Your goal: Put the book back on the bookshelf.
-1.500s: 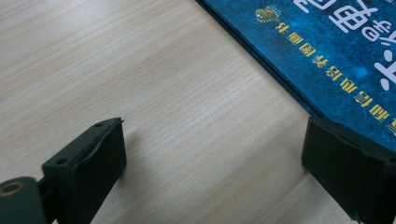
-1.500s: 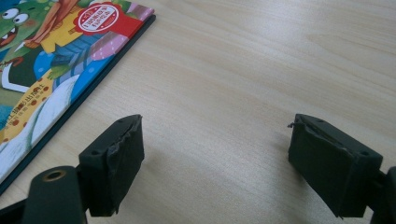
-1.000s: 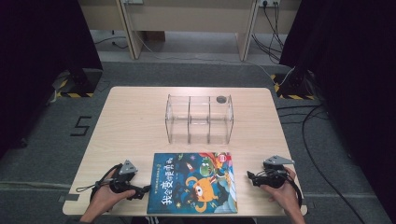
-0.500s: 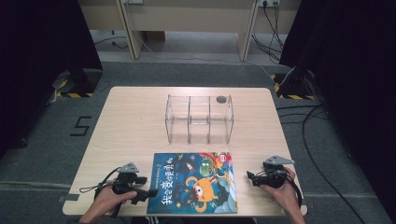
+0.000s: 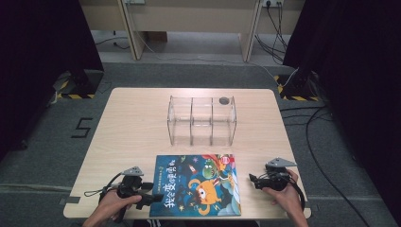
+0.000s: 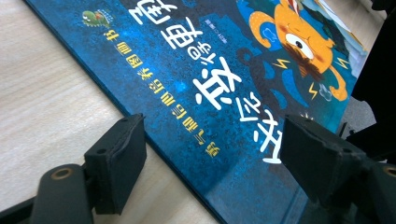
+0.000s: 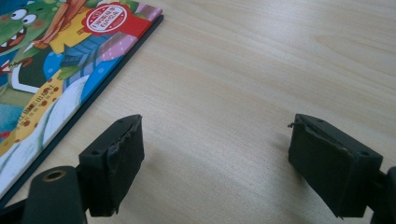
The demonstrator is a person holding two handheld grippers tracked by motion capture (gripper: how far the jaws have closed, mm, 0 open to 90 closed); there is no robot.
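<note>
A picture book [image 5: 196,184] with a blue cover and an orange cartoon creature lies flat near the table's front edge. My left gripper [image 5: 151,195] sits at the book's left edge. In the left gripper view its jaws [image 6: 210,154] straddle the edge of the book [image 6: 243,70], one over the bare table and one over the cover. The jaws have just been closing, and the pads stand apart from the book. My right gripper [image 5: 253,180] rests open on the table to the right of the book. Bare wood lies between its jaws [image 7: 217,158], with the book's corner [image 7: 46,60] off to the left.
A clear plastic organiser [image 5: 201,120] with three compartments stands at the middle of the wooden table [image 5: 132,123], a small grey round thing [image 5: 223,100] on its back right corner. Cables trail across the grey floor at the right.
My left gripper has edged slightly right toward the book's left edge and its jaws have narrowed. The right gripper and the book have stayed put.
</note>
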